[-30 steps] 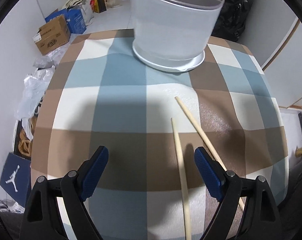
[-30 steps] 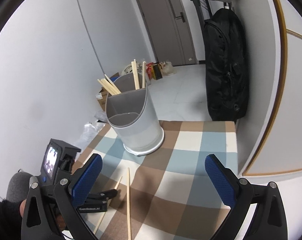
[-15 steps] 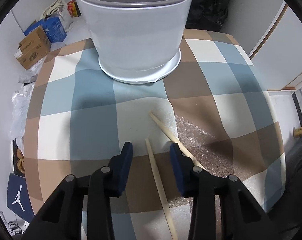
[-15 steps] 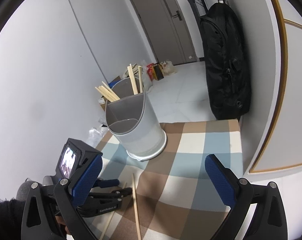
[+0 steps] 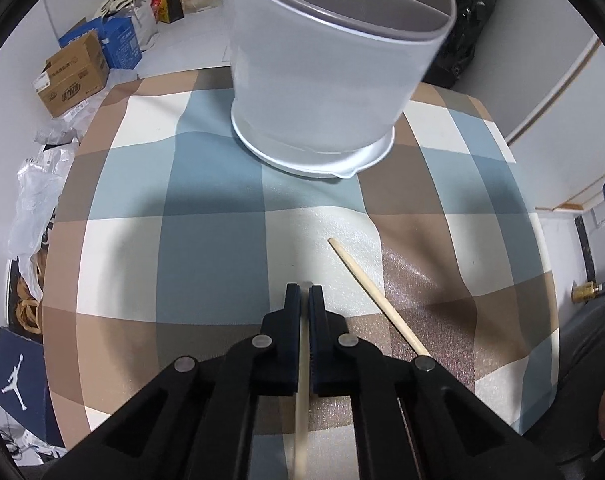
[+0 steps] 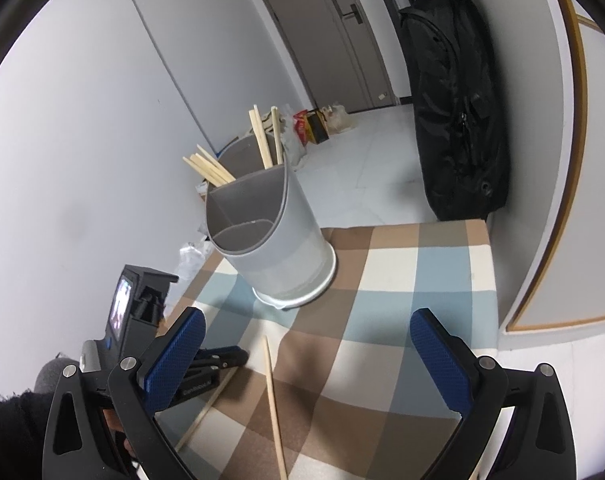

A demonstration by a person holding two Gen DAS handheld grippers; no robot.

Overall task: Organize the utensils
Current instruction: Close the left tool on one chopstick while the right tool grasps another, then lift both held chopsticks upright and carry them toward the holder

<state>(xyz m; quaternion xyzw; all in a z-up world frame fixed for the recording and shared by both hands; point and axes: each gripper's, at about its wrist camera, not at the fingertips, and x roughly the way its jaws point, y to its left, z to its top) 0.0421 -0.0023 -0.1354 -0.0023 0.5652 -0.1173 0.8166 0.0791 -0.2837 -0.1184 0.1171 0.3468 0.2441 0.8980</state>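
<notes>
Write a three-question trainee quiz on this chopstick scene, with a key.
1. True or false: the left gripper has its fingers shut on a chopstick.
2. How many chopsticks lie loose on the checked tablecloth, outside any gripper?
3. Multiple choice: where do the stored chopsticks stand in the grey holder? A) the near compartment, B) the far compartment, C) both.

Key: 1. True. 2. One, the loose chopstick to the right of the left gripper. 3. B; the near compartment looks empty from the right wrist view. The right gripper is open above the cloth.
</notes>
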